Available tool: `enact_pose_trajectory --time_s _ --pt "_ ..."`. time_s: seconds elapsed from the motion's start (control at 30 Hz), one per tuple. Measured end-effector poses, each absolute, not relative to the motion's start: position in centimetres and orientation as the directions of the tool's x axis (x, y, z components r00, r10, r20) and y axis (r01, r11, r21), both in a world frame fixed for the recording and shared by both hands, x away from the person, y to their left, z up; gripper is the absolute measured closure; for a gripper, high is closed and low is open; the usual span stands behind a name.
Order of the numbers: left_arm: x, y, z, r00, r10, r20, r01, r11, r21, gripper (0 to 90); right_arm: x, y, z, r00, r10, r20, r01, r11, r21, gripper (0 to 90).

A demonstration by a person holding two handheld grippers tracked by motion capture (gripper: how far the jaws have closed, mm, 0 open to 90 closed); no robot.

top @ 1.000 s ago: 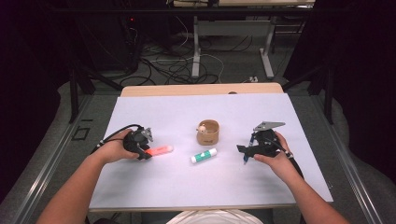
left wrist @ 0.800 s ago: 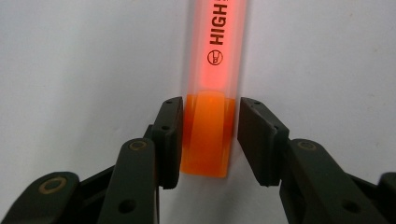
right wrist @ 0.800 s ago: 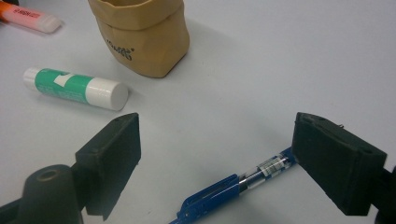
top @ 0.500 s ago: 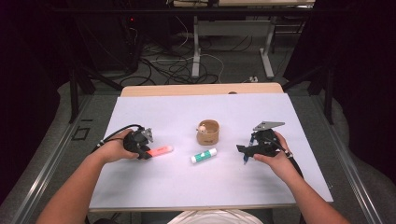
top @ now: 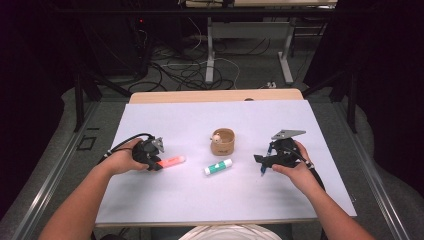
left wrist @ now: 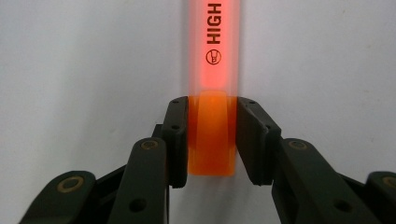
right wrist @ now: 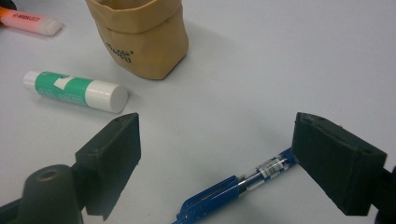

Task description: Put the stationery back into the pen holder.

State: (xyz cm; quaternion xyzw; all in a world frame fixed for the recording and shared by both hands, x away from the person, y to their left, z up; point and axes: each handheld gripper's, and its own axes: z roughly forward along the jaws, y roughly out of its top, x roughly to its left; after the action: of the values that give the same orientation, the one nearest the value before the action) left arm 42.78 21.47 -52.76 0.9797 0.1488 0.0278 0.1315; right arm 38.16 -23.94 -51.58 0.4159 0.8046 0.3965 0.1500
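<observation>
An orange highlighter (top: 172, 161) lies on the white table sheet (top: 200, 120) at the left. My left gripper (top: 152, 162) is shut on its orange end; in the left gripper view both pads (left wrist: 180, 140) press the sides of the highlighter (left wrist: 212, 56). At the right, my right gripper (top: 261, 162) stands open. In the right gripper view a blue pen (right wrist: 233, 186) lies on the sheet between its wide-apart jaws (right wrist: 217, 140), touched by neither. A green-and-white glue stick (top: 218, 166) lies in the middle, beside a small brown paper pot (top: 223, 141).
From the right gripper view the glue stick (right wrist: 74, 91) and the brown pot (right wrist: 140, 37) lie ahead to the left, with the highlighter (right wrist: 30, 21) beyond them. A wooden table edge (top: 215, 95) runs behind the sheet. Cables and desk legs lie on the floor beyond.
</observation>
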Motion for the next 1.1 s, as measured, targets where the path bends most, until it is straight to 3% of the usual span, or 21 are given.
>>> enact_pose_trajectory --time_s 0.53,1.1 --pt "42.7 21.7 -52.2 0.938 0.346 -0.014 0.337 -0.905 0.261 66.5 38.1 -23.9 -51.5 -0.620 0.781 0.076 0.532 0.347 0.772 15.5" --pt "41.6 20.3 -48.9 0.917 0.399 -0.027 0.388 -0.872 0.297 66.5 37.4 -23.0 -50.9 -0.649 0.759 0.055 0.501 0.373 0.781 15.4"
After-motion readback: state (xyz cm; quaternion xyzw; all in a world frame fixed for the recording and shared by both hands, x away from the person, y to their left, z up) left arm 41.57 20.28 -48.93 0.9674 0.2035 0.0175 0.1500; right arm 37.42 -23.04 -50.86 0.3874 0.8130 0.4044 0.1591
